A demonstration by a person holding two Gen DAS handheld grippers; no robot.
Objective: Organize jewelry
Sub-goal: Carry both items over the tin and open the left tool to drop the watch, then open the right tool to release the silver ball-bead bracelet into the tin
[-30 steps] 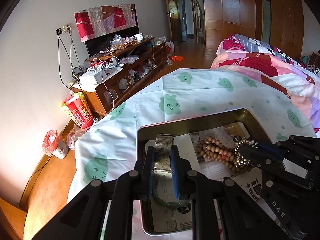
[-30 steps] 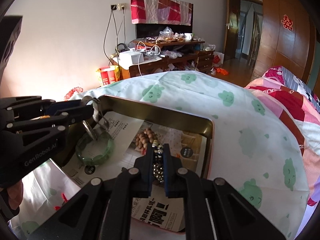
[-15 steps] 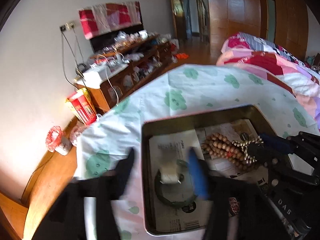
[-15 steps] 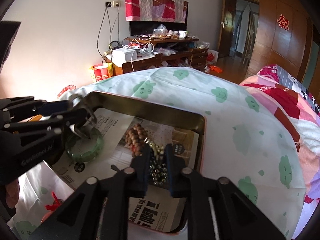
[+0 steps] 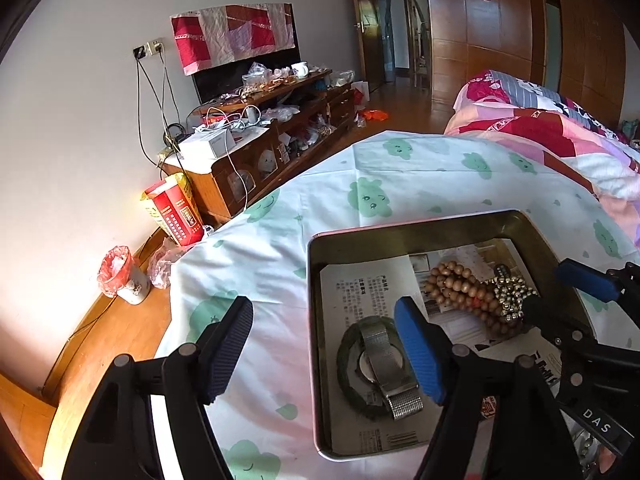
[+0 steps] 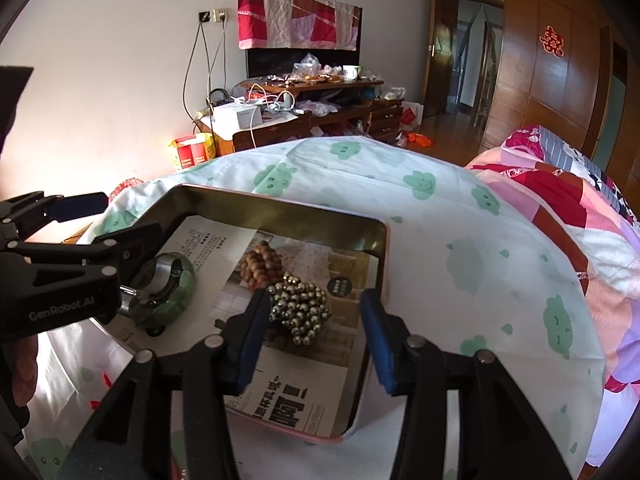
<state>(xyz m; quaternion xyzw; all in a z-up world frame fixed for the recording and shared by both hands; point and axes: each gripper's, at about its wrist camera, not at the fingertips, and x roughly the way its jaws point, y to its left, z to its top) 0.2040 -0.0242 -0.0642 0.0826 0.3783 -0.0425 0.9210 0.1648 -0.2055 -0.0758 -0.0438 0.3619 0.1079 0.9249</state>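
A metal tin (image 5: pixel 400 236) (image 6: pixel 280 210) lined with newspaper sits on the cloud-print sheet. In it lie a silver mesh-band watch (image 5: pixel 386 364) across a green bangle (image 5: pixel 346 356) (image 6: pixel 180 286), a wooden bead bracelet (image 5: pixel 452 284) (image 6: pixel 260 264) and a gold bead bracelet (image 5: pixel 510 292) (image 6: pixel 304 306). My left gripper (image 5: pixel 324 356) is open and empty over the tin's left edge, above the watch. My right gripper (image 6: pixel 316 340) is open and empty just above the gold beads.
A cluttered wooden cabinet (image 5: pixel 272 148) stands by the wall with a red box (image 5: pixel 176 212) on the floor beside it. A pink patchwork quilt (image 6: pixel 580 208) lies on the bed to the right. The sheet (image 6: pixel 460 240) spreads around the tin.
My left gripper opened and let the watch drop onto the green bangle. My right gripper opened and let the gold bead bracelet down beside the wooden beads.
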